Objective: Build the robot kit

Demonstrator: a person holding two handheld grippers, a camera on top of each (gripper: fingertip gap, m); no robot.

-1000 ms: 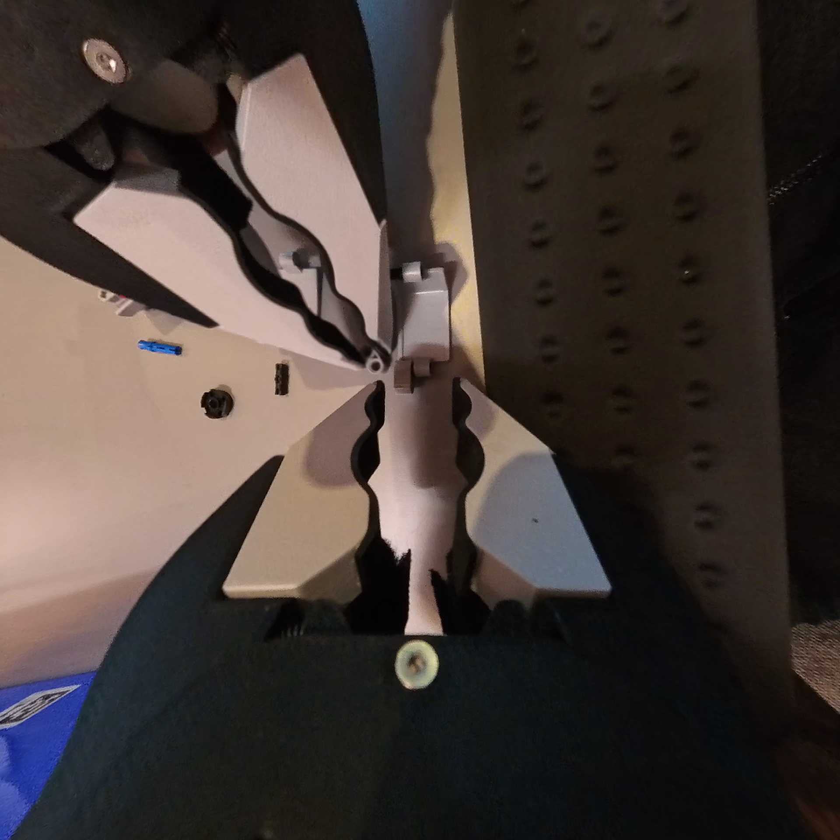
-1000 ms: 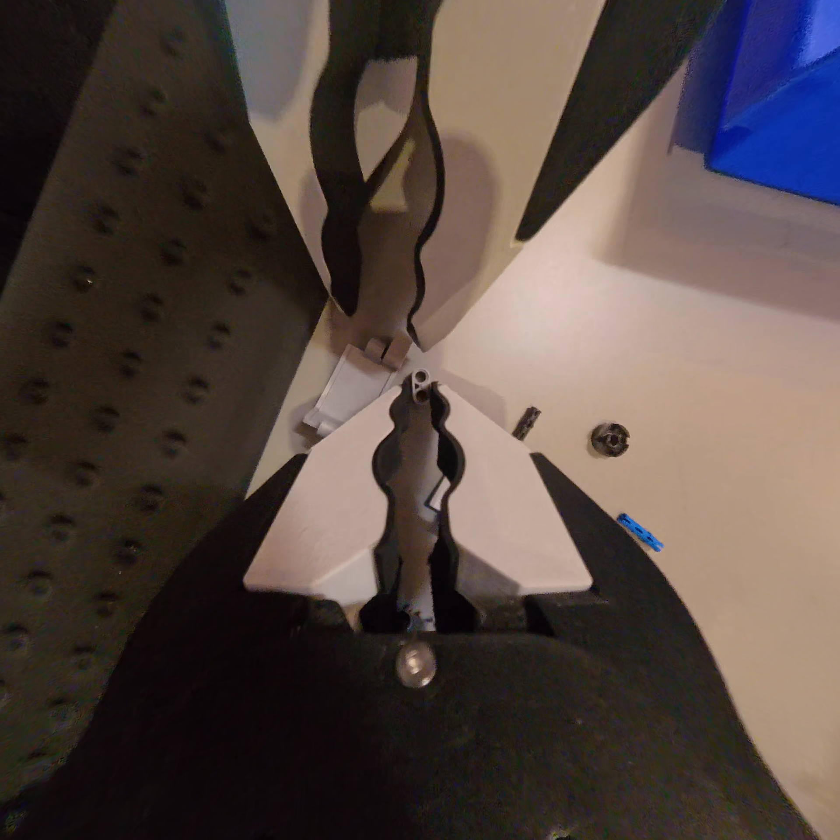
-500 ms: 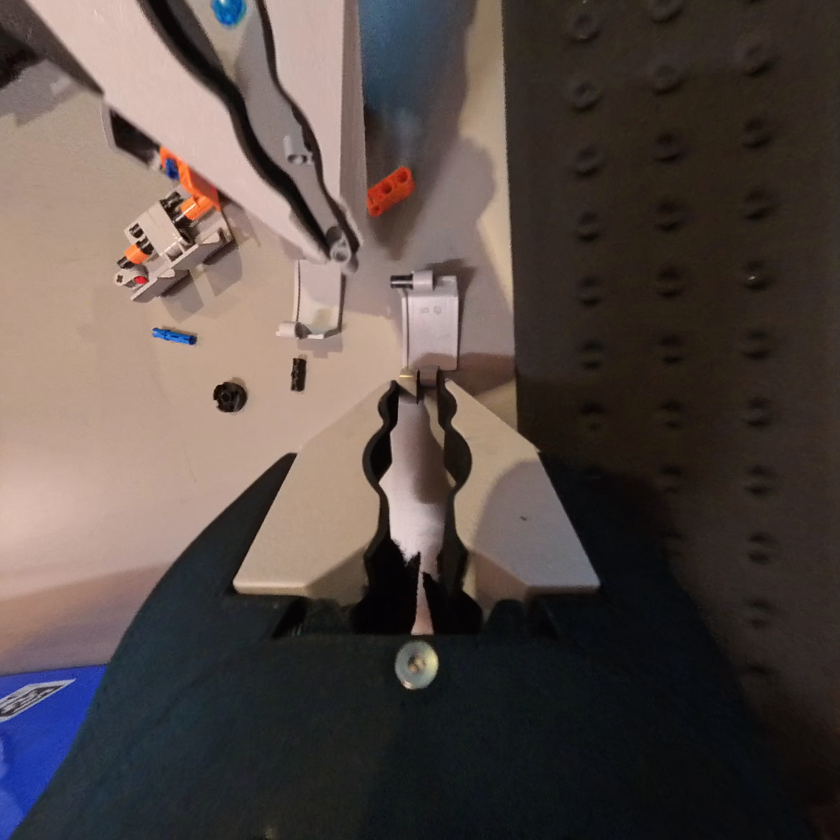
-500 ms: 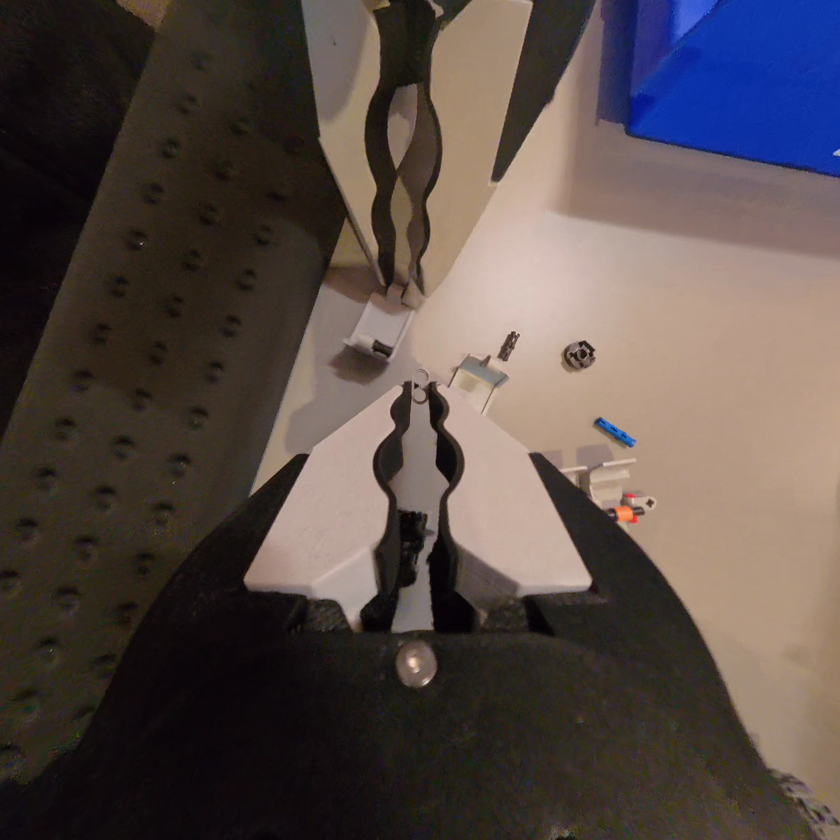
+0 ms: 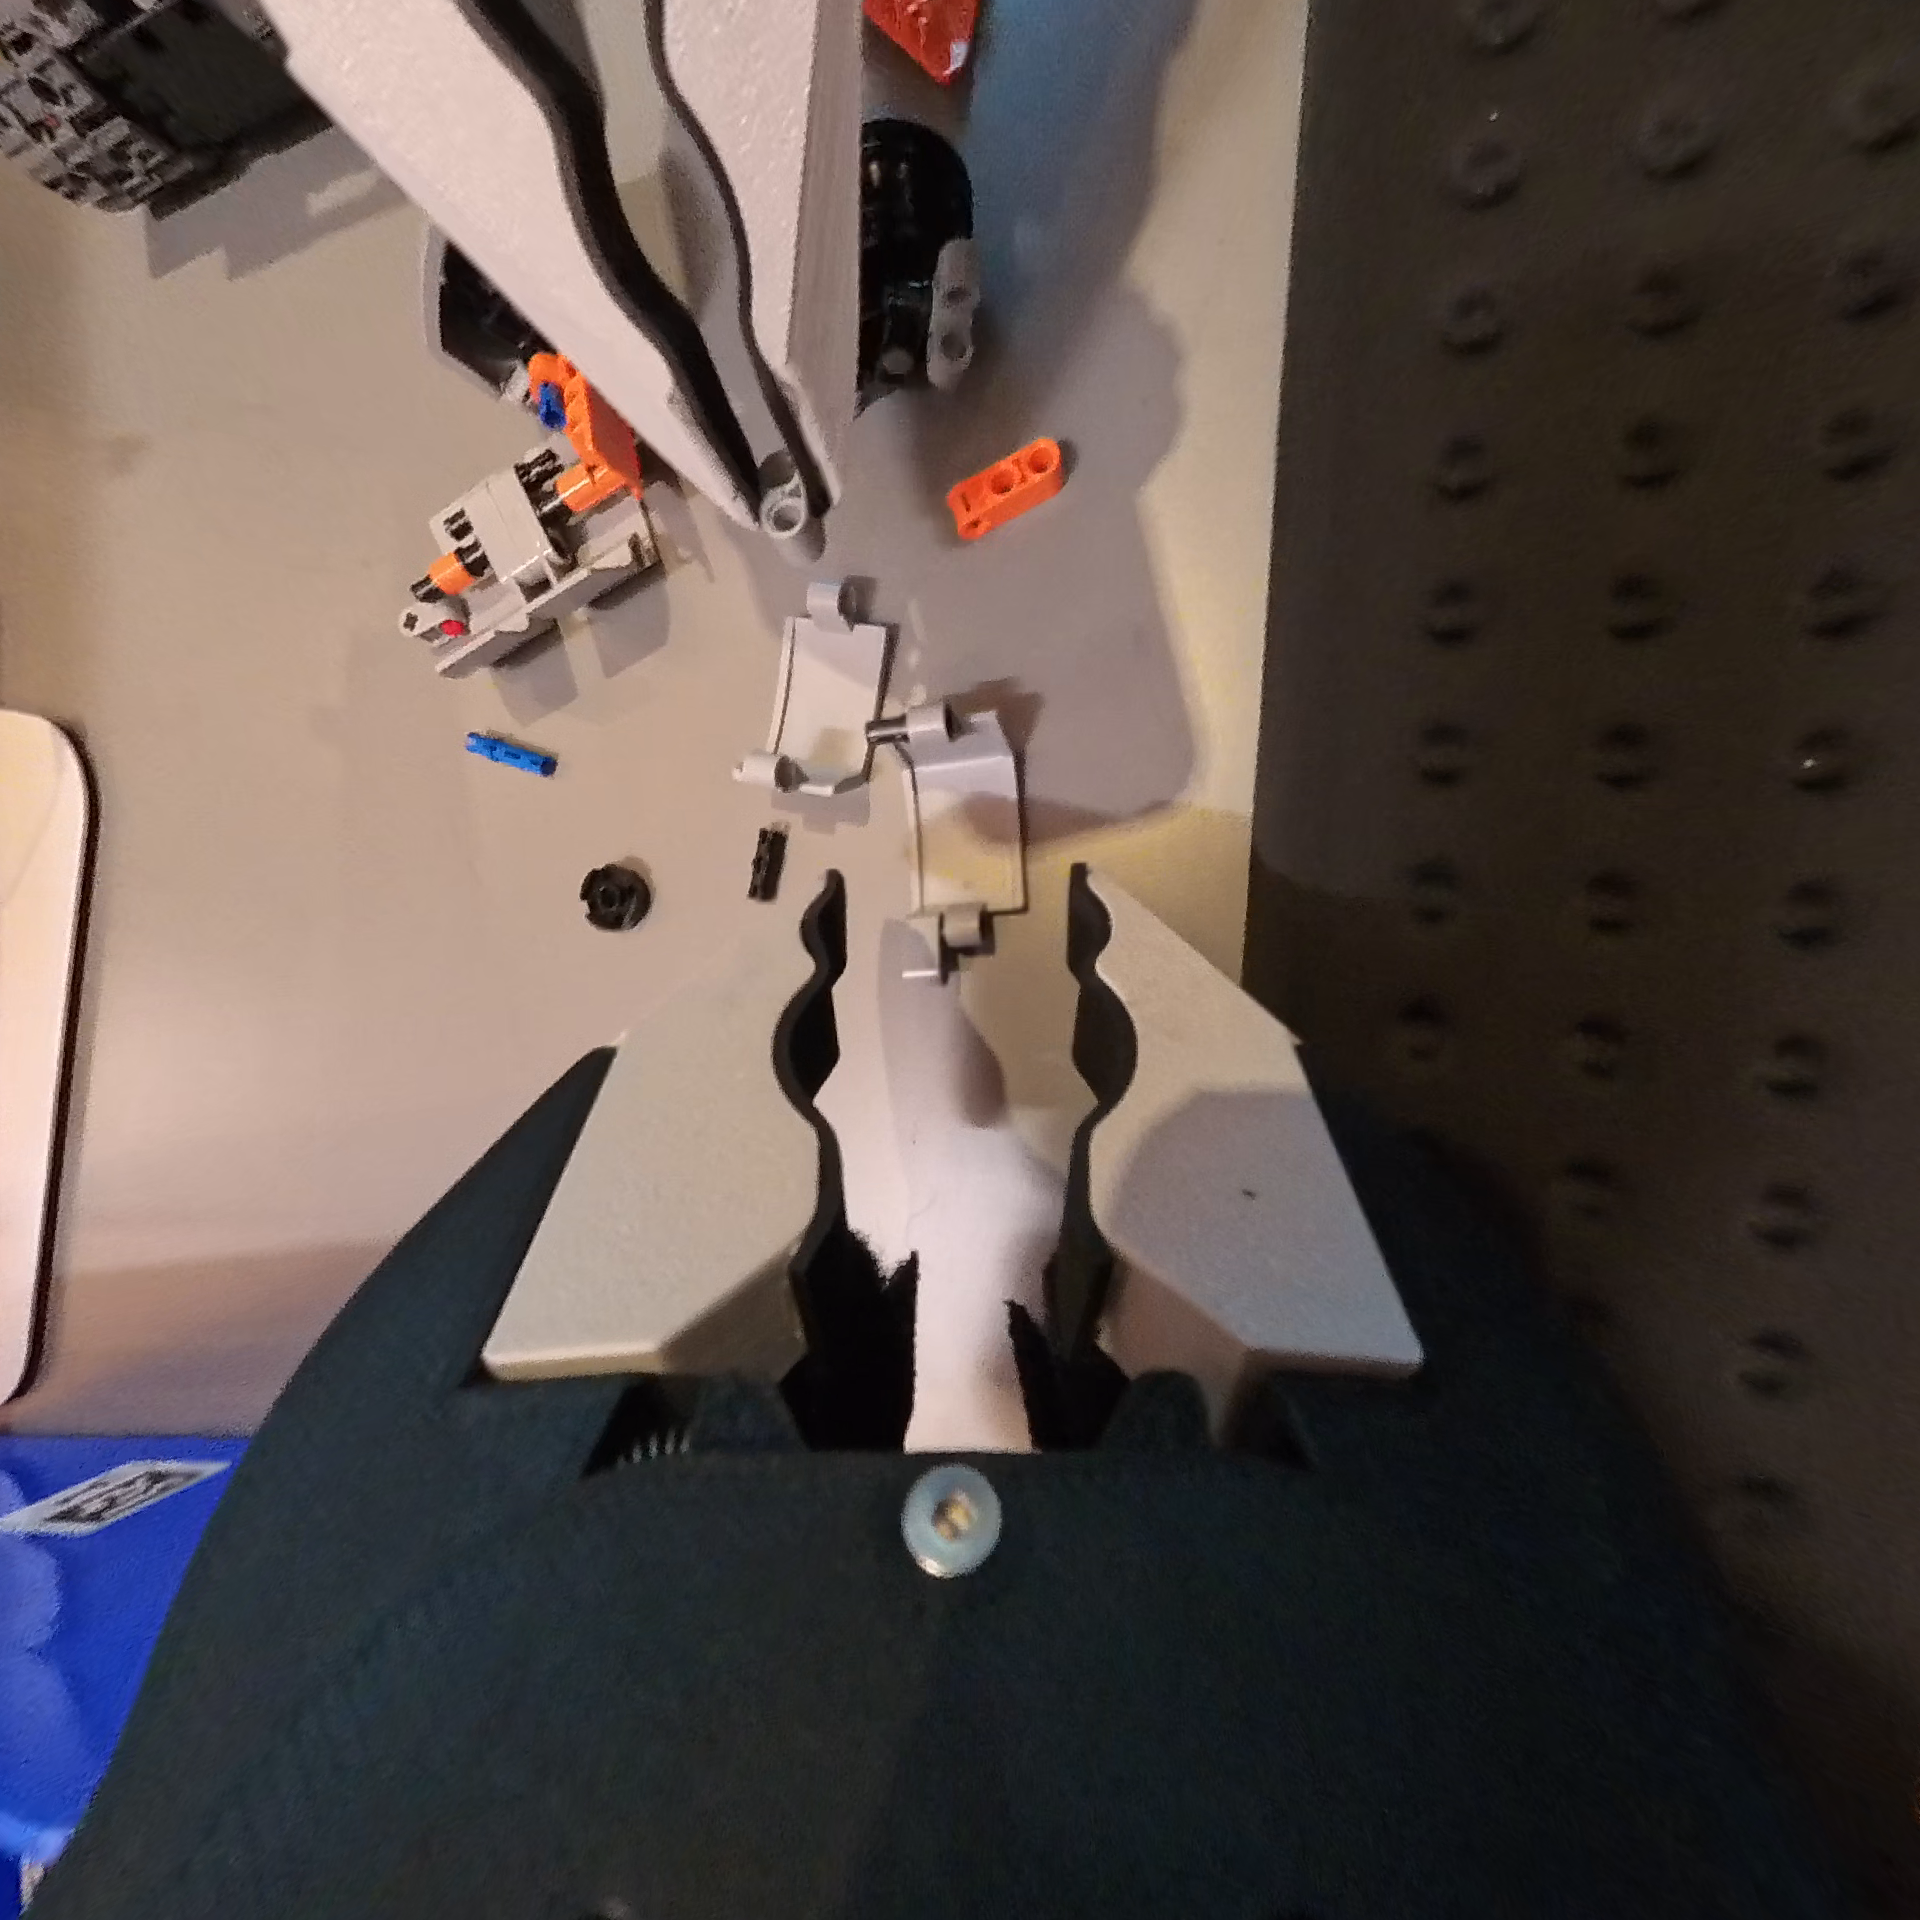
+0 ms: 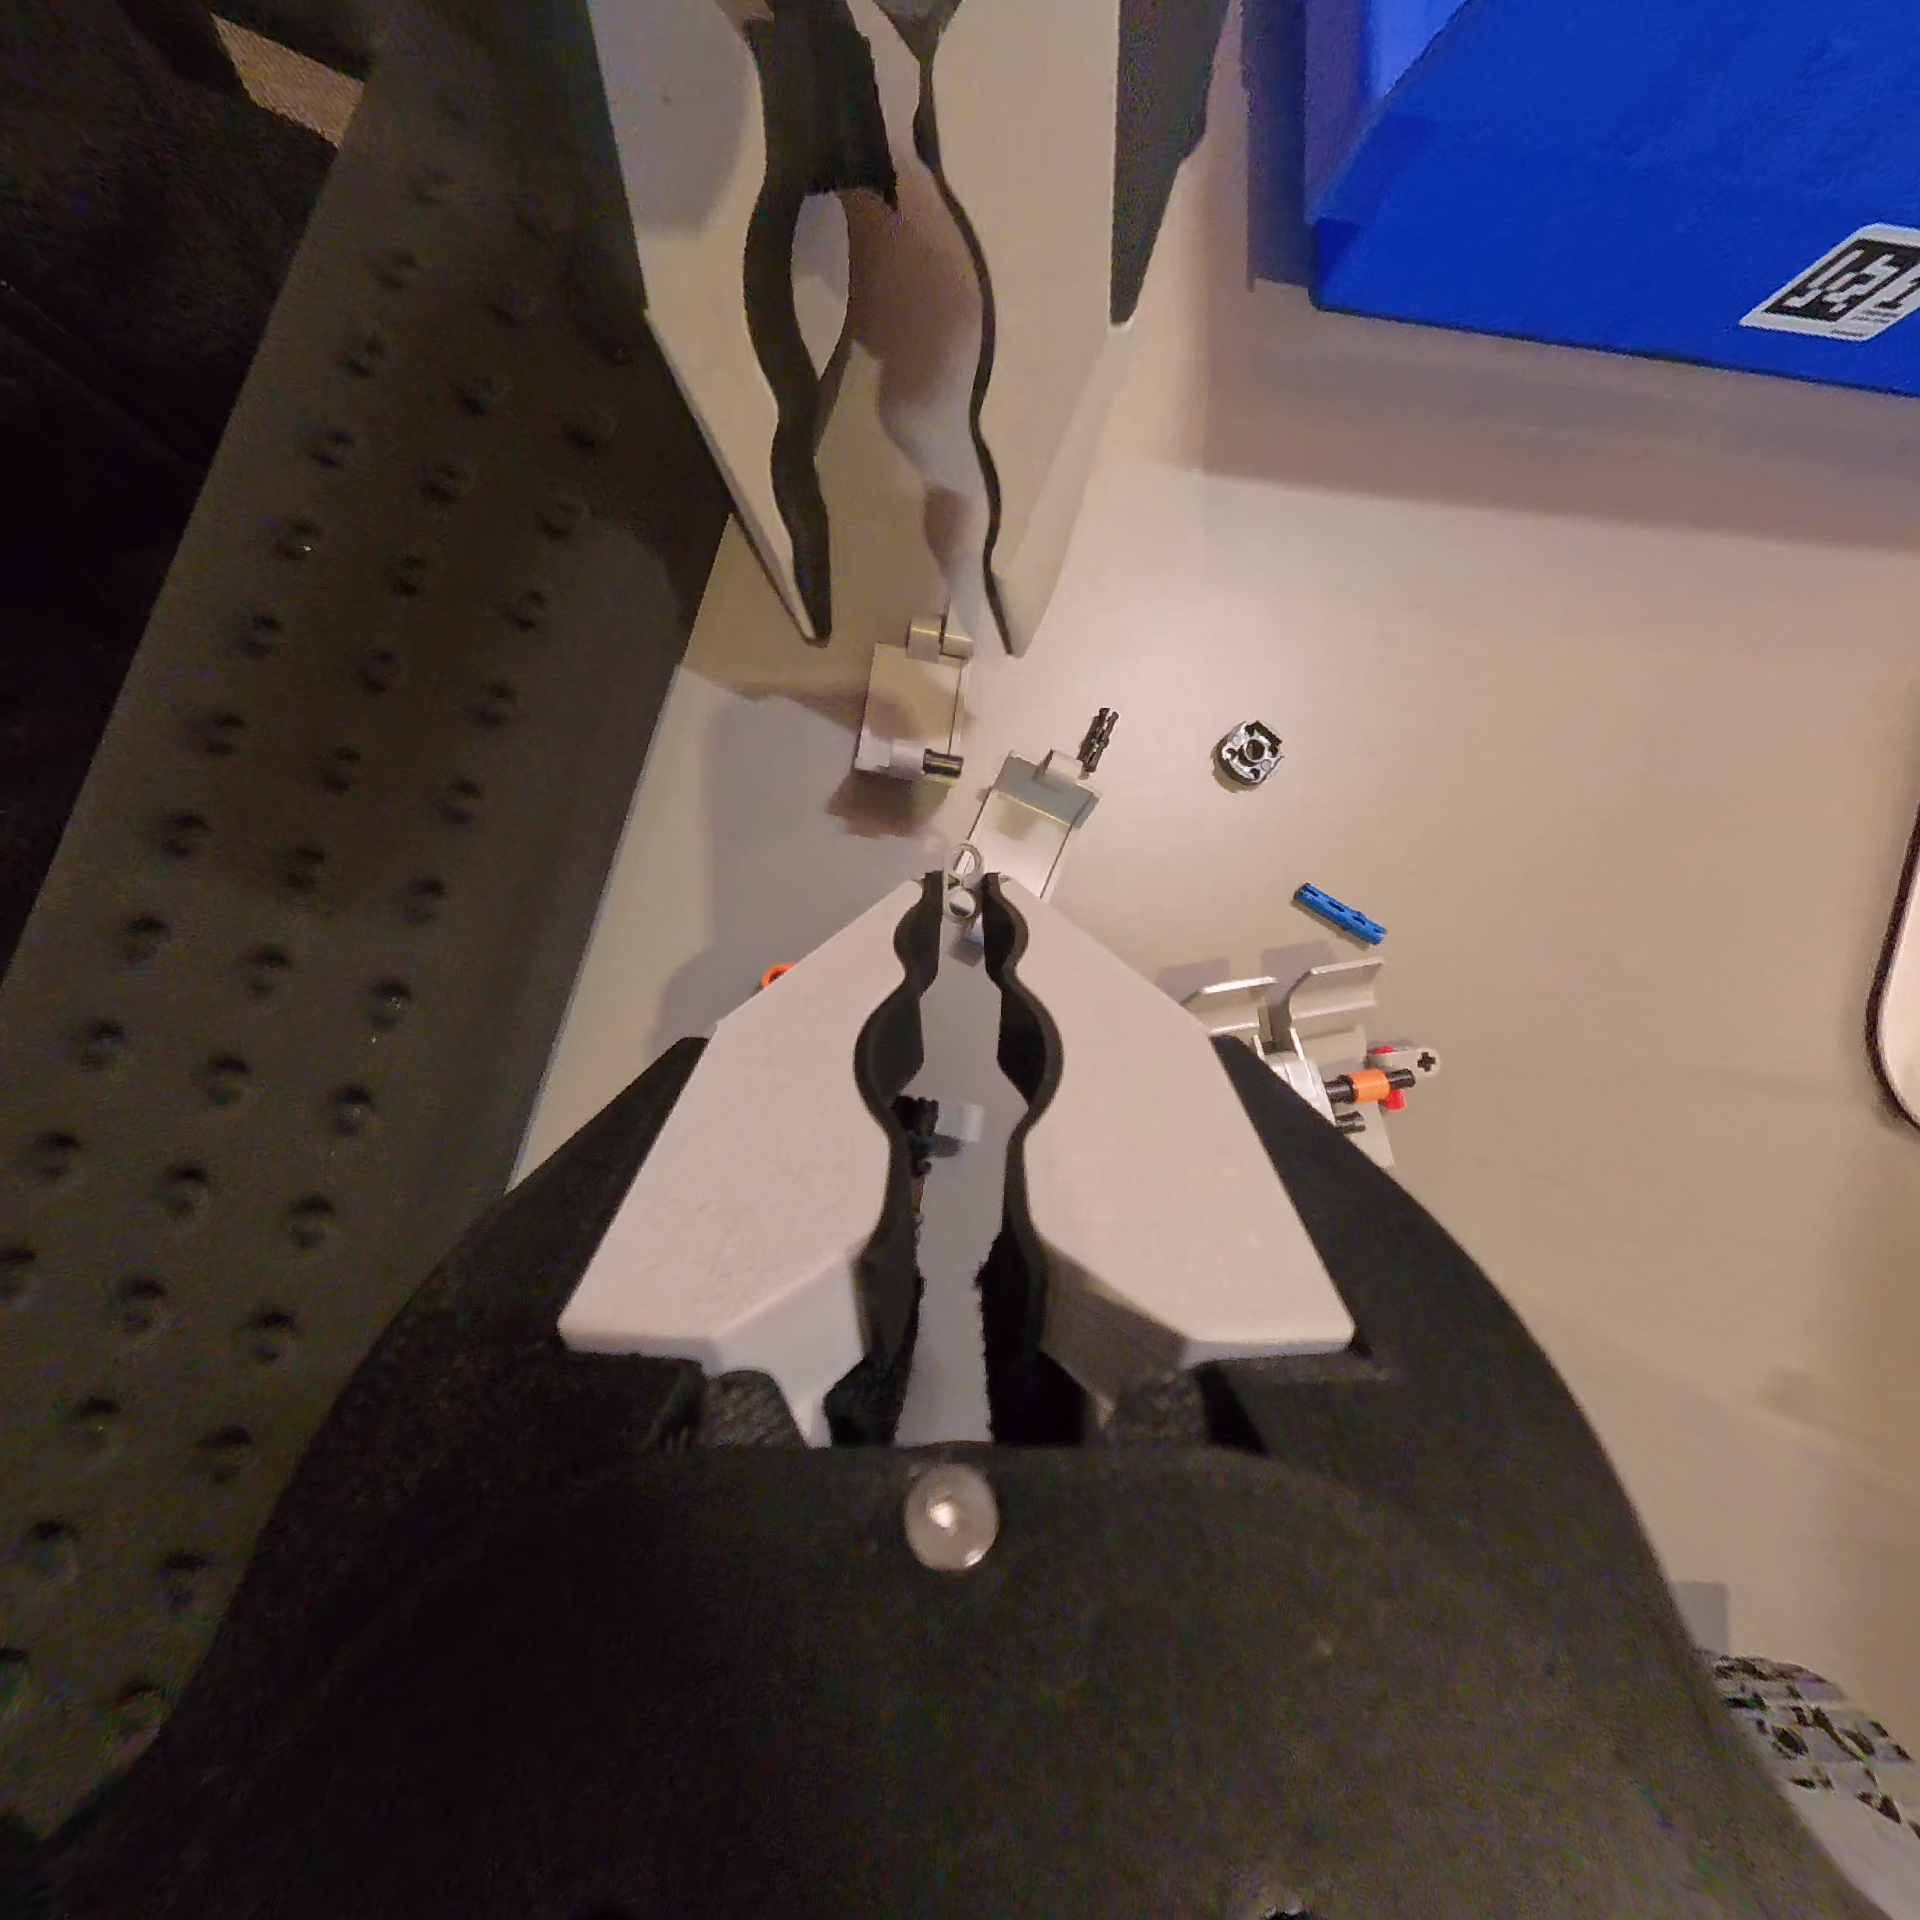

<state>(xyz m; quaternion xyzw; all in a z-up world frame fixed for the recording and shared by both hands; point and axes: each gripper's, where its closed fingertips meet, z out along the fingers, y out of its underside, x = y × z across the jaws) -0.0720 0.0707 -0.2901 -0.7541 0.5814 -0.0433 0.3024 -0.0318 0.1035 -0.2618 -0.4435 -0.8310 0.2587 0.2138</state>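
My left gripper is open. A grey curved panel lies on the table just ahead of its fingertips, with its end peg between them and touching neither. A second grey curved panel lies beside it, to the left. My right gripper is shut on a small grey connector that sticks out of its tips. It hovers over the near end of the second panel. In the left wrist view the right gripper comes in from the top. In the right wrist view the left gripper stands over the first panel.
A dark perforated panel walls one side of the table. Loose parts: a black pin, a black round piece, a blue pin, an orange beam, a grey-orange assembly, a black wheel part. A blue box stands behind. Tip to tip, the grippers are about 7 cm apart. The black pin sits 4 cm or so from the ends of my left fingers. Seen from the right wrist view as well.
My left gripper closed on the first panel's end peg, then opened and let it go. Both grippers have drawn back from each other. The right one still holds the small connector.
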